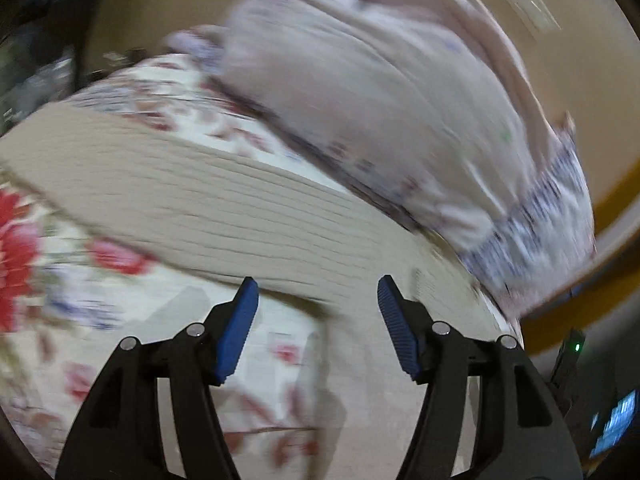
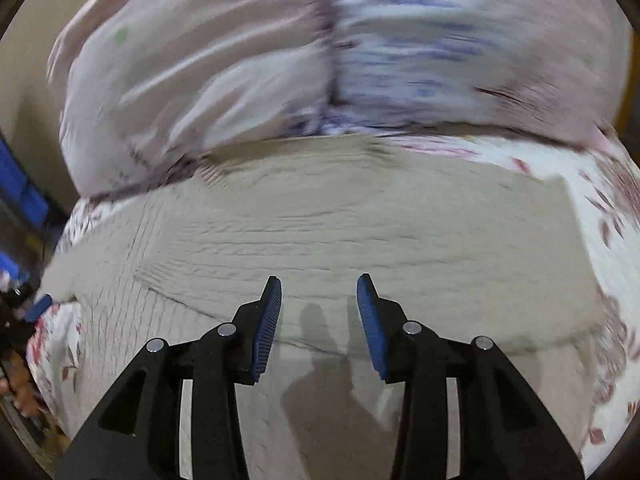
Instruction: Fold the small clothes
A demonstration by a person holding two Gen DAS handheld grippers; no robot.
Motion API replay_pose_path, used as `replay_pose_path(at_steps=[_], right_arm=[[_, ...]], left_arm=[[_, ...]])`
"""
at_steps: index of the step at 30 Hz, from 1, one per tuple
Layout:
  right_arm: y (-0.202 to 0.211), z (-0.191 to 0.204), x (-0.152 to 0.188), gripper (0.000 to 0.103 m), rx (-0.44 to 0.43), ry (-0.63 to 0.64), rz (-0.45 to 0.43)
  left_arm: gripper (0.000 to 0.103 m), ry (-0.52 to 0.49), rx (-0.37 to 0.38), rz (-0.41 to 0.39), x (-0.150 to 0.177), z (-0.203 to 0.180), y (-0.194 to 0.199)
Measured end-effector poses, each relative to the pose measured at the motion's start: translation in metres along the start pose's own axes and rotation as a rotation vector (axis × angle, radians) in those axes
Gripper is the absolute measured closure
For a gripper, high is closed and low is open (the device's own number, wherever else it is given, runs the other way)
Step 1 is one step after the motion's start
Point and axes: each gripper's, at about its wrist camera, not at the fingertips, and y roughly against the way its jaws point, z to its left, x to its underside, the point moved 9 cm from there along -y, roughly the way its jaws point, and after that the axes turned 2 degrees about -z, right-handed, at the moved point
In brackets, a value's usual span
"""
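A beige ribbed knit garment (image 1: 208, 208) lies spread flat on a floral bed sheet (image 1: 52, 264). It also shows in the right wrist view (image 2: 320, 220), filling the middle of the bed. My left gripper (image 1: 316, 292) is open and empty, hovering just above the garment's near edge. My right gripper (image 2: 319, 290) is open and empty, above the garment's near part, casting a shadow on it. Both views are blurred by motion.
A bulky pale pink quilt (image 1: 380, 92) with a blue-patterned part is piled behind the garment, also in the right wrist view (image 2: 280, 60). The floral sheet (image 2: 600, 280) shows at the right. The bed's edge and a lit screen (image 1: 612, 424) are at lower right.
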Motion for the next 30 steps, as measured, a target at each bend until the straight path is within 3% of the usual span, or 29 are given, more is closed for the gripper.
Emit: replay_pose_path(at_steps=[2, 4, 7, 15, 18, 23, 27, 30], right_arm=[[-0.011, 0.013, 0.001, 0.061, -0.005, 0.03, 0.009], [-0.029, 0.022, 0.011, 0.053, 0.007, 0.075, 0.078], [-0.026, 0.032, 0.016, 0.051, 0.056, 0.145, 0.046], [-0.013, 0.023, 0.015, 0.048, -0.047, 0.007, 0.092], [-0.009, 0.024, 0.017, 0.043, -0.059, 0.013, 0.09], [-0.002, 0.027, 0.018, 0.043, -0.087, 0.008, 0.09], [0.009, 0.024, 0.016, 0.043, -0.114, 0.004, 0.078], [0.017, 0.018, 0.014, 0.043, -0.12, -0.007, 0.063]], left_arm=[[0.041, 0.067, -0.029, -0.015, -0.006, 0.026, 0.008], [0.041, 0.129, -0.056, -0.025, -0.011, 0.049, 0.013], [0.043, 0.234, -0.071, -0.025, -0.017, 0.08, 0.013], [0.045, 0.399, -0.113, -0.102, -0.043, 0.126, 0.018], [0.057, 0.437, -0.131, -0.118, -0.051, 0.142, 0.016], [0.087, 0.502, -0.161, -0.15, -0.058, 0.162, 0.014], [0.096, 0.511, -0.181, -0.177, -0.062, 0.163, 0.019], [0.097, 0.414, -0.193, -0.226, -0.075, 0.133, 0.027]])
